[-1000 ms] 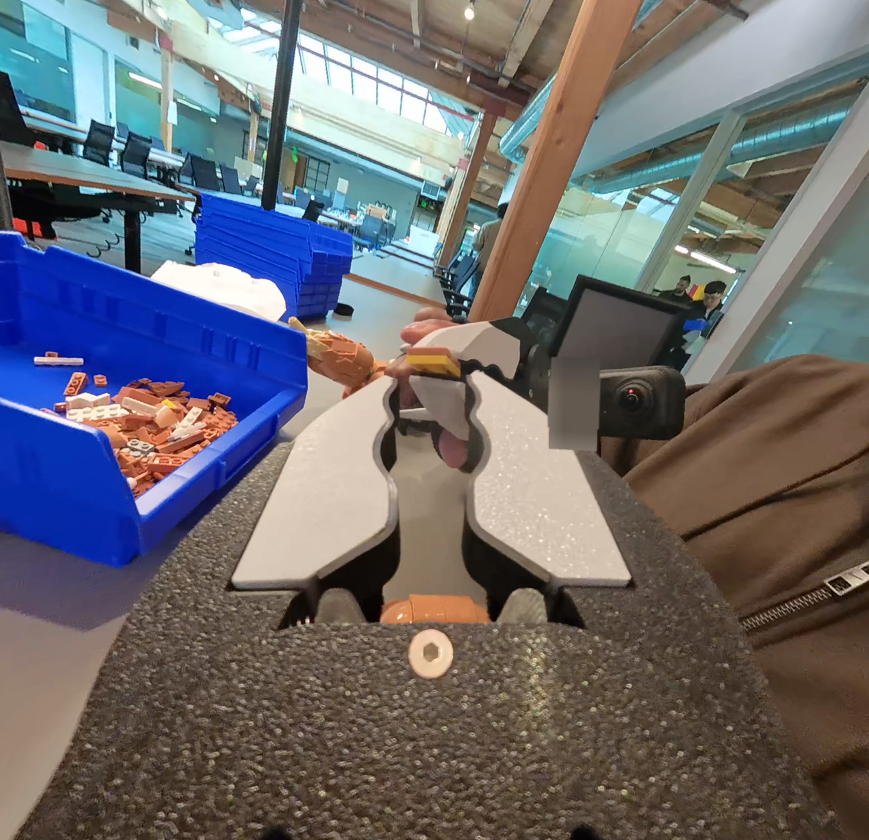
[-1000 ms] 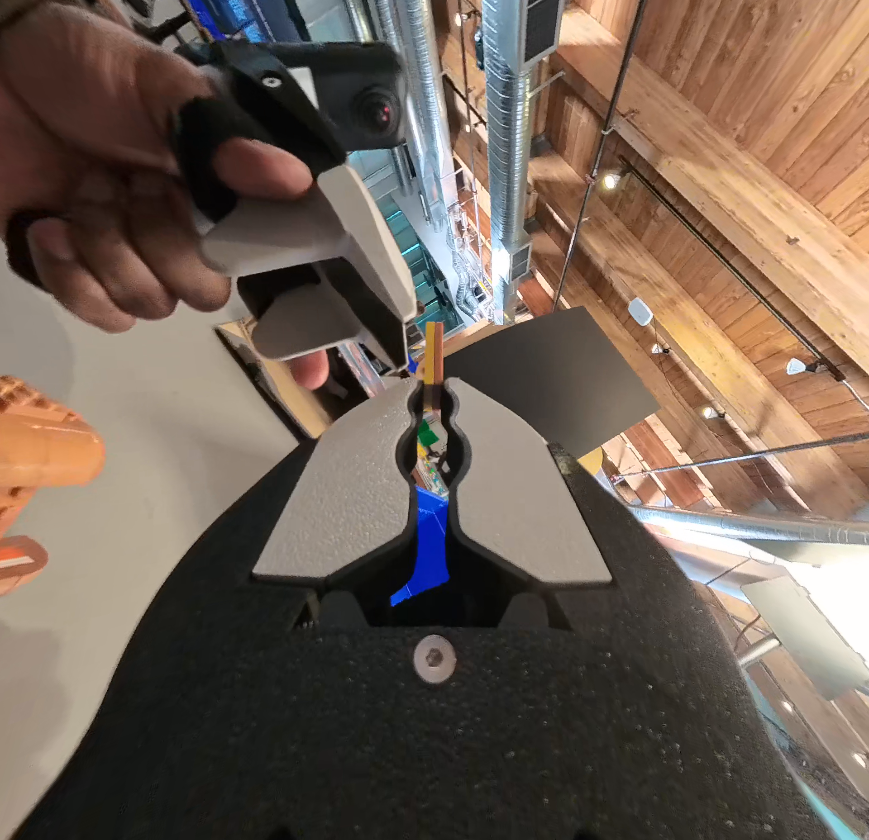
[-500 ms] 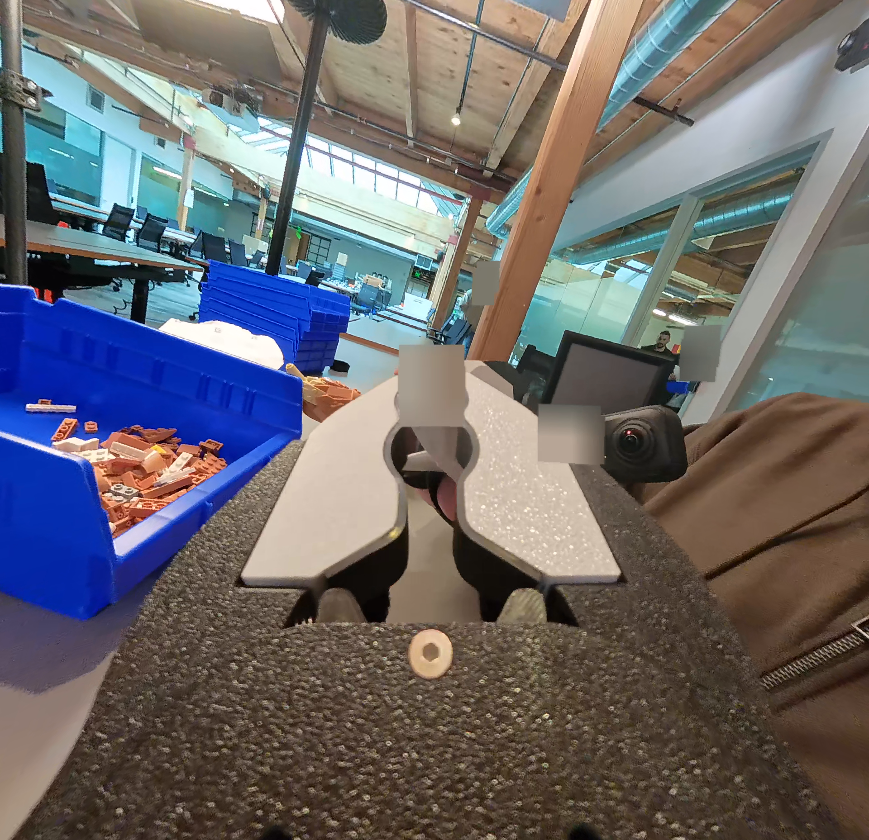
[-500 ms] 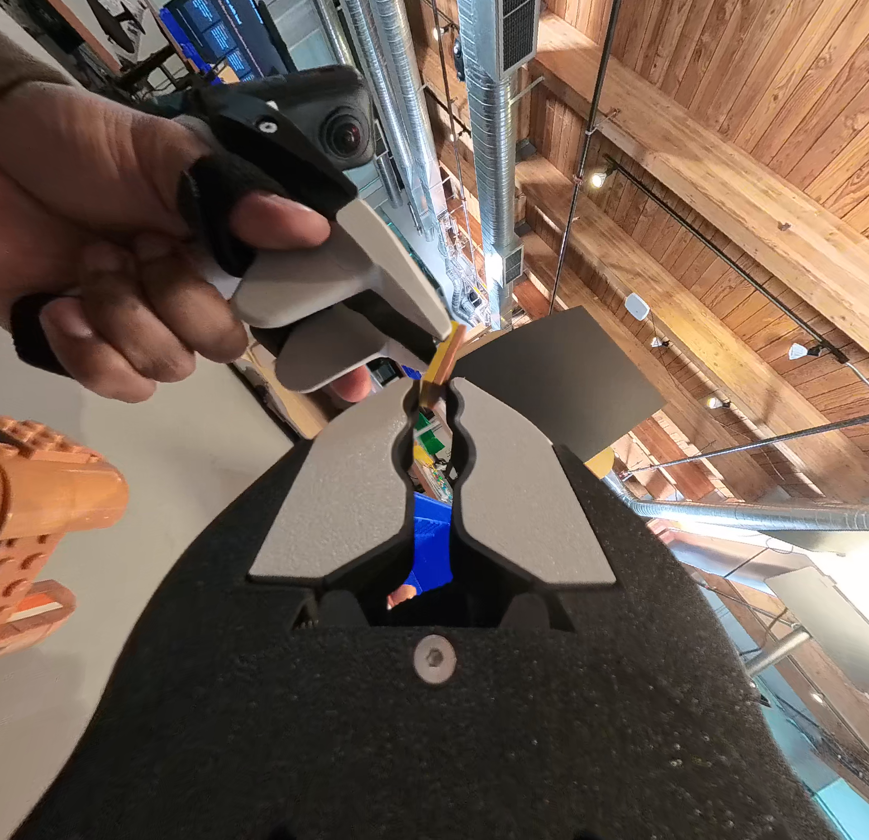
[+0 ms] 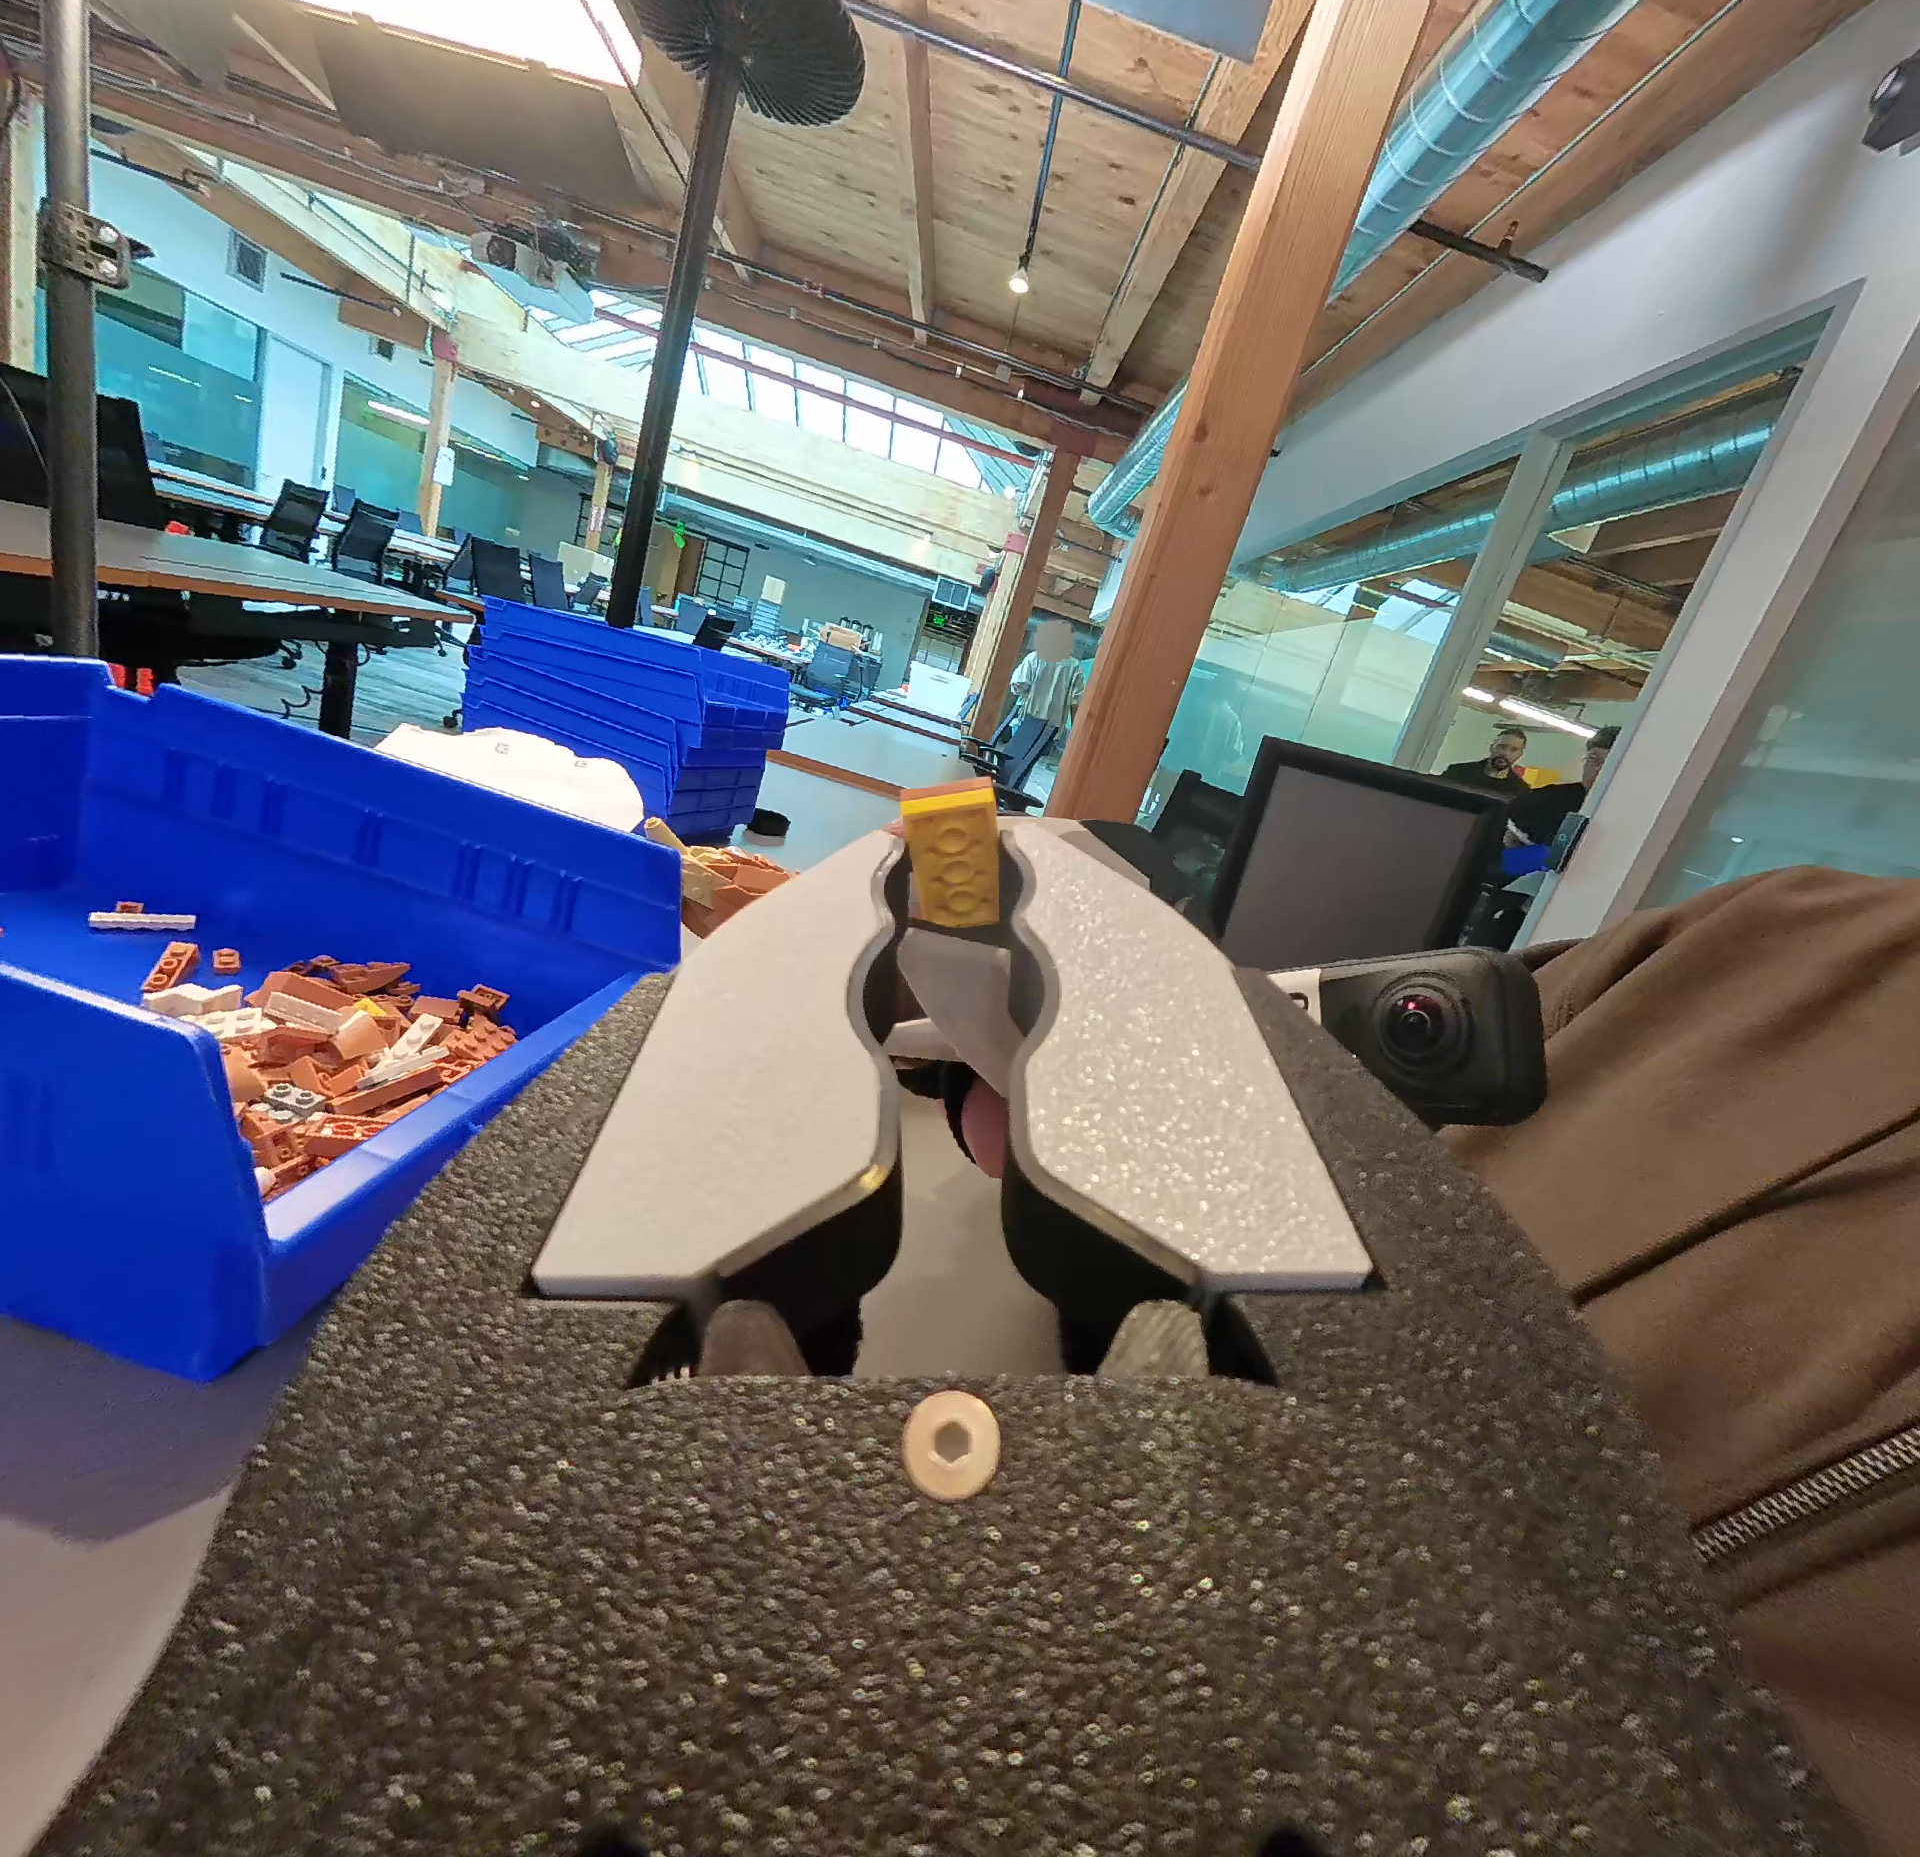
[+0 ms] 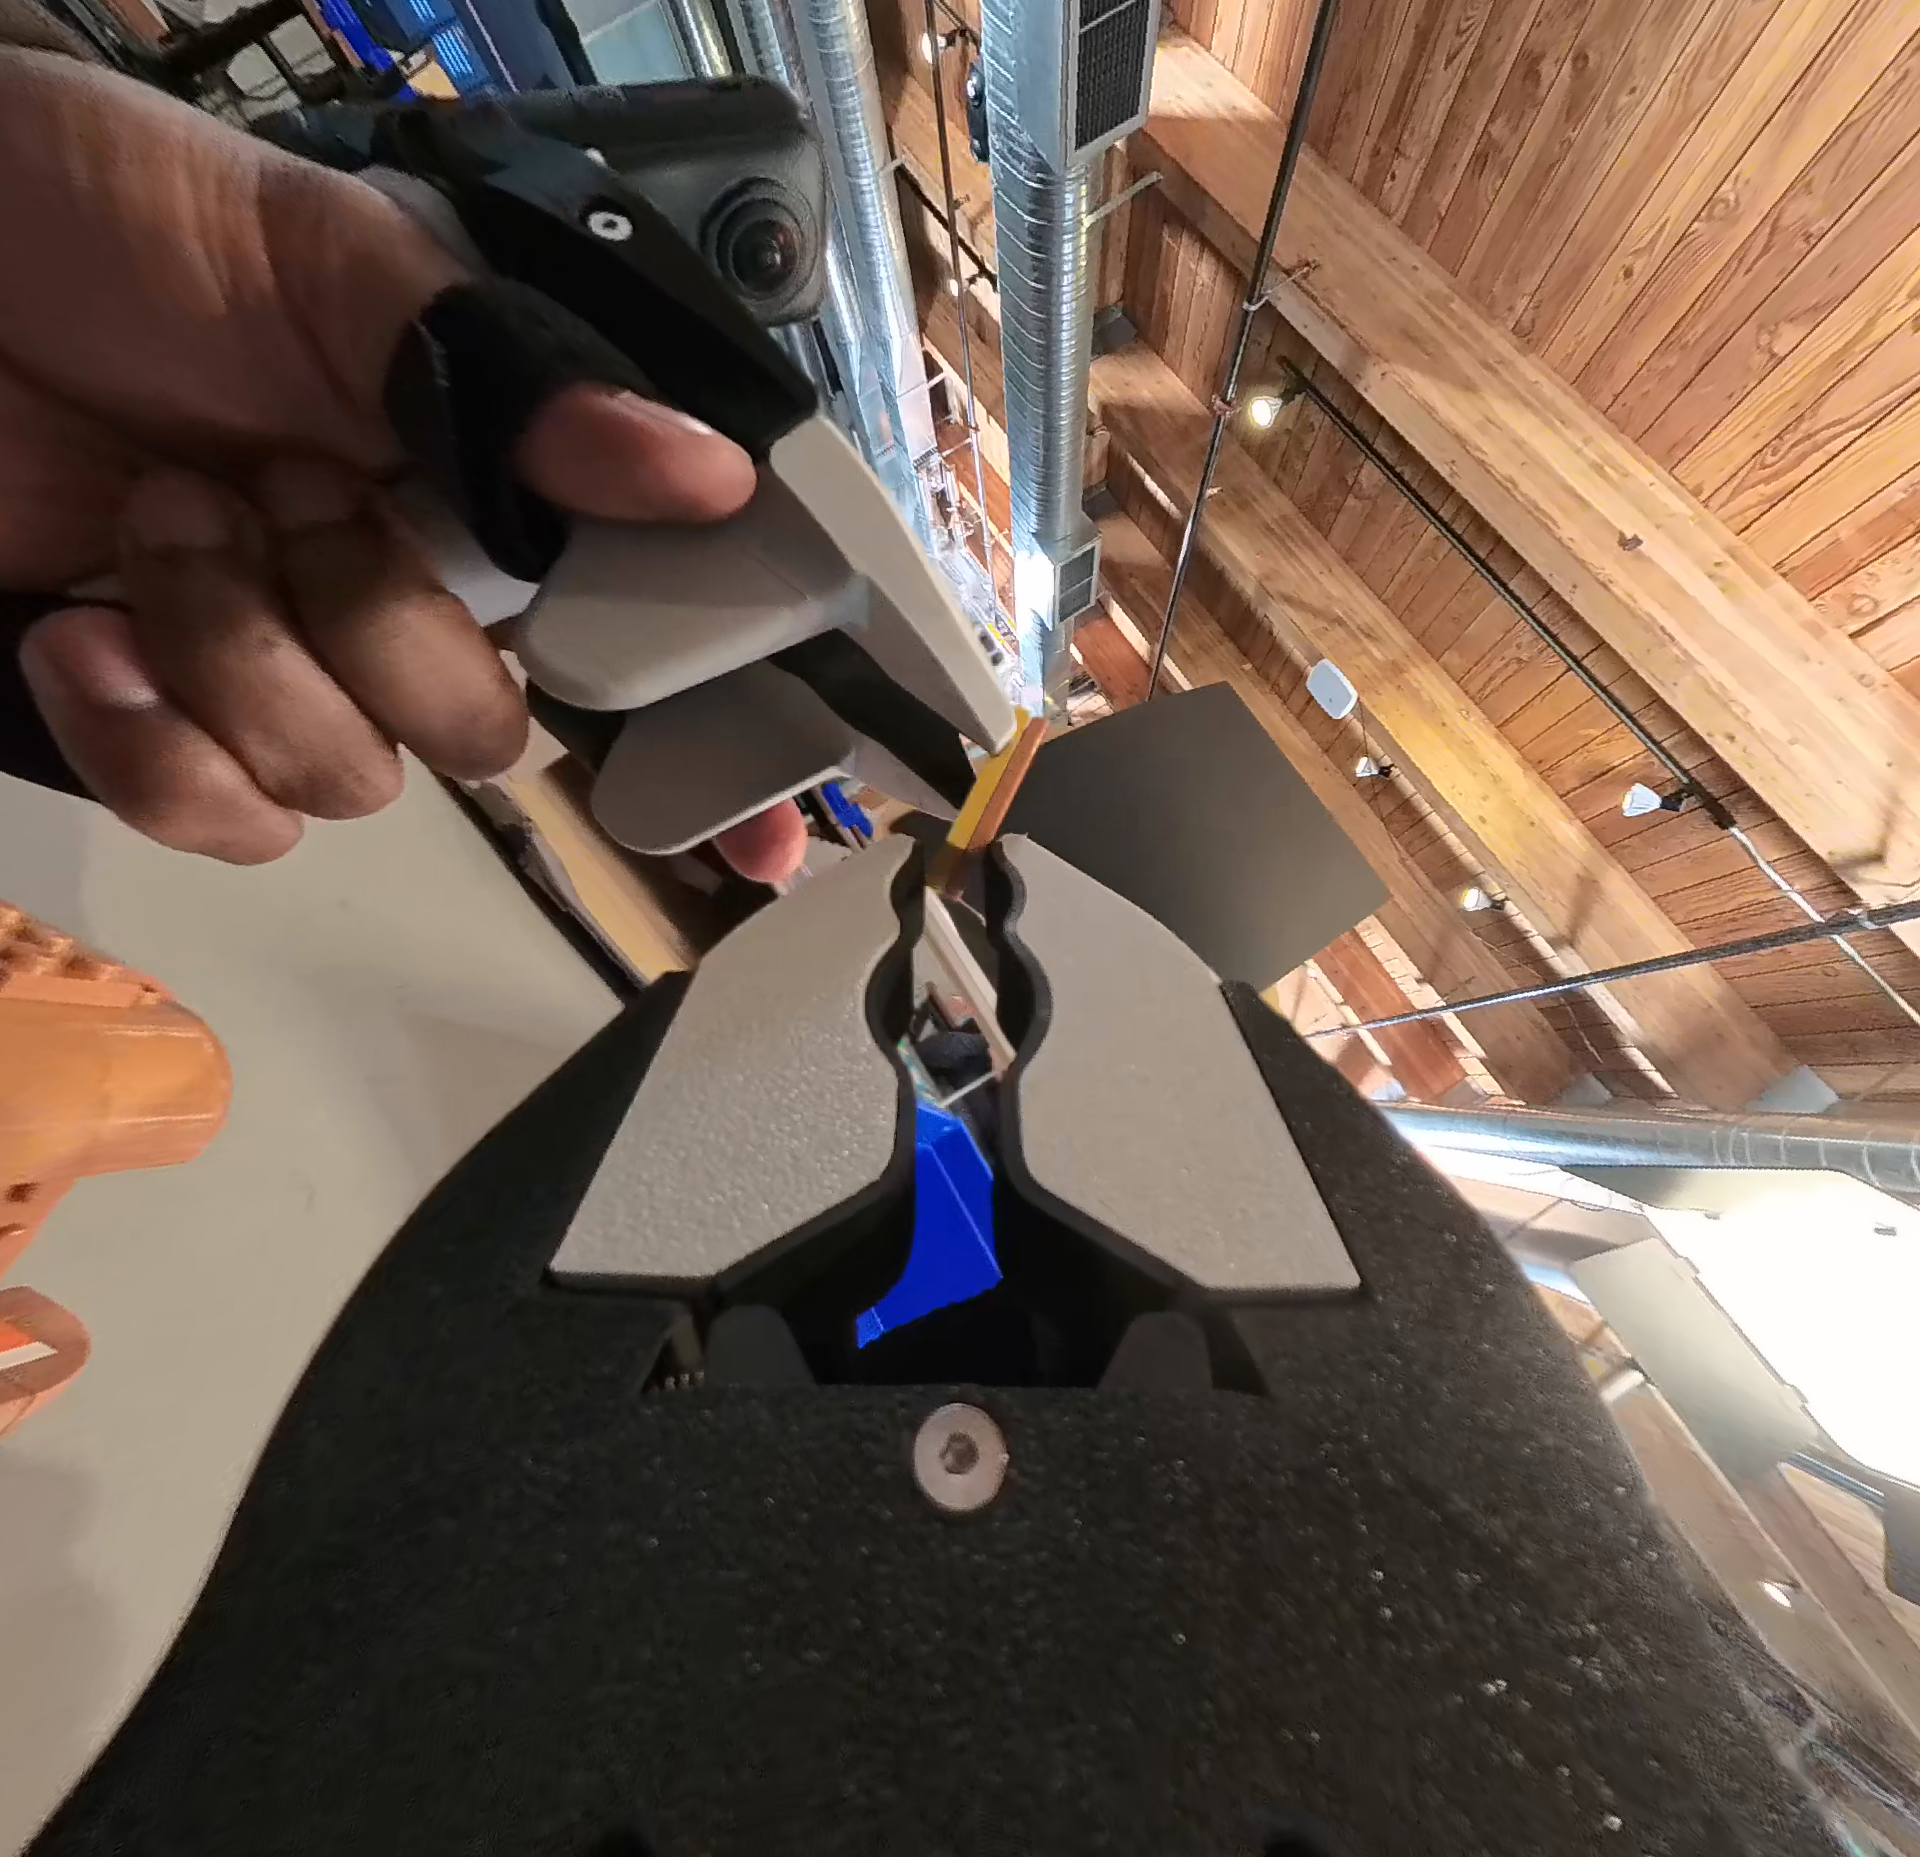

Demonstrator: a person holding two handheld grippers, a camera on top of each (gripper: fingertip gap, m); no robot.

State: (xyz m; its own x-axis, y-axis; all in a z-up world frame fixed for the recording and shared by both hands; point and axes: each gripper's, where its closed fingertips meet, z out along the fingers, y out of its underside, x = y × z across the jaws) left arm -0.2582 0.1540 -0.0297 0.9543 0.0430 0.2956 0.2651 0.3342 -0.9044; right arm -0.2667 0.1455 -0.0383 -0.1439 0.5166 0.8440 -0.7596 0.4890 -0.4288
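L gripper [image 5: 951,862] + R gripper [image 6: 961,857], both near-closed, pinching same yellow-brown brick stack [image 5: 950,862].

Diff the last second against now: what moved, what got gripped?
The left tool closed in on the small yellow-and-brown stacked brick plates, now between its tips. The right tool still pinches the plates' lower end. The blue plastic bin of brown bricks stayed put.
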